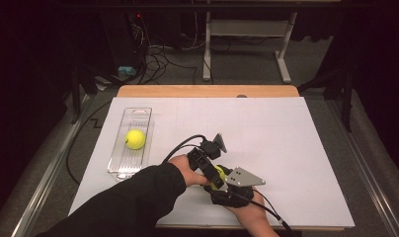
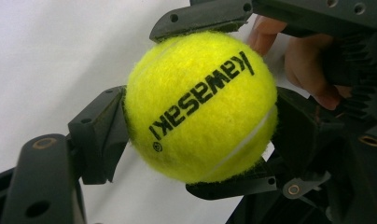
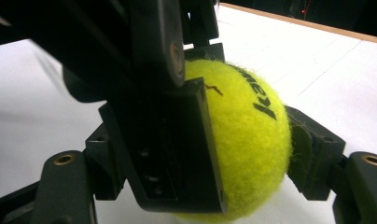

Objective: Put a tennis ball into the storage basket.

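Kawasaki tennis ball (image 2: 200,105) clamped by left gripper (image 2: 191,105) and right gripper (image 3: 196,149) together. At ten o'clock, second ball (image 1: 135,138) in clear tray (image 1: 119,165). Could squirt free if both release unevenly.

Dark room, grey floor (image 1: 247,74) (cables (image 1: 158,59) strewn).

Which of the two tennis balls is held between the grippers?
The near tennis ball, with both the left gripper and right gripper closed on it; the other ball lies in the clear tray.

White-topped table (image 1: 286,143), clear tray (image 1: 119,160)
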A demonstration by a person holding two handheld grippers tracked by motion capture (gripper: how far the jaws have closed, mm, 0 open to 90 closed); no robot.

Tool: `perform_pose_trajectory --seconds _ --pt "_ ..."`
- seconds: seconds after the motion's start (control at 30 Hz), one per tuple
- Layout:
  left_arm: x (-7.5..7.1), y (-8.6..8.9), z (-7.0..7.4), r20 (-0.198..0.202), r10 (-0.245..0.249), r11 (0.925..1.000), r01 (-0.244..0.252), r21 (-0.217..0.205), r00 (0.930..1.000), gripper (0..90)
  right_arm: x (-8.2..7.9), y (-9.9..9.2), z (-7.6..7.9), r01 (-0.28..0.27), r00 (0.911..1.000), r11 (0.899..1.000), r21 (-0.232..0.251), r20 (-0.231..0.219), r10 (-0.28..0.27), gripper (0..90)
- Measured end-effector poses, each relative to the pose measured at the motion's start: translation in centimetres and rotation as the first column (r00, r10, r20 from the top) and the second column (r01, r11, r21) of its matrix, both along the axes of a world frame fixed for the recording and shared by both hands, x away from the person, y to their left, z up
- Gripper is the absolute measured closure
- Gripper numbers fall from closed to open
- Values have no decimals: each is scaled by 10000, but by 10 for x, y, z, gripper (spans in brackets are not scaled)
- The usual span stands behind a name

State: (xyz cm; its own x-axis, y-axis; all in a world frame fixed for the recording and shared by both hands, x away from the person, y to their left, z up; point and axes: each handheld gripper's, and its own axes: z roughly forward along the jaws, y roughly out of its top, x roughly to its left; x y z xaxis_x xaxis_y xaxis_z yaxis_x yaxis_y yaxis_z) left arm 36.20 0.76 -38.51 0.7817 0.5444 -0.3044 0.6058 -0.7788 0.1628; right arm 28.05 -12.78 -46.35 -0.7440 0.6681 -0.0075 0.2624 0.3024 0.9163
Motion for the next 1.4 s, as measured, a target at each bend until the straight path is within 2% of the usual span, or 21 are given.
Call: perform_pose_trajectory --seconds 0.2,0.33,0.43,0.53,0.6,0.7,0.83,1.07,1.1,1.23,1.4 --pt "-1 -1 3 130 -155 9994 151 299 9998 263 0 0 0 -10 10000 10000 25 2 10 271" --pt "-2 -2 5 223 -34 9998 29 219 9997 264 0 0 0 -8 9999 10000 98 147 6 257" --pt "-1 -2 7 272 16 9998 -20 178 9996 265 0 0 0 -21 9999 9995 324 167 16 139" --pt "0 -1 10 348 107 9998 -113 173 9993 265 1 1 0 -17 9998 9996 291 213 11 4" --pt "1 0 10 392 146 9996 -154 216 9991 265 0 1 0 -7 9999 9996 279 157 3 0" --pt "2 3 11 455 192 9993 -207 313 9988 265 0 -1 1 53 9992 9995 298 383 -64 0" --pt "5 10 13 561 362 9984 -385 402 9978 265 -1 -8 3 299 9987 9992 271 406 -310 0" --pt "13 31 20 798 785 9948 -833 592 9937 264 1 -31 4 691 9966 9976 59 444 -693 0" --pt "14 34 20 837 965 9935 -1011 522 9918 264 2 -35 4 819 9957 9966 25 430 -819 0" --pt "17 47 25 881 1145 9910 -1200 598 9895 264 4 -50 4 1245 9912 9922 -41 466 -1242 0" --pt "21 67 30 988 1520 9855 -1584 602 9834 264 5 -71 4 1765 9836 9843 -38 383 -1762 0"
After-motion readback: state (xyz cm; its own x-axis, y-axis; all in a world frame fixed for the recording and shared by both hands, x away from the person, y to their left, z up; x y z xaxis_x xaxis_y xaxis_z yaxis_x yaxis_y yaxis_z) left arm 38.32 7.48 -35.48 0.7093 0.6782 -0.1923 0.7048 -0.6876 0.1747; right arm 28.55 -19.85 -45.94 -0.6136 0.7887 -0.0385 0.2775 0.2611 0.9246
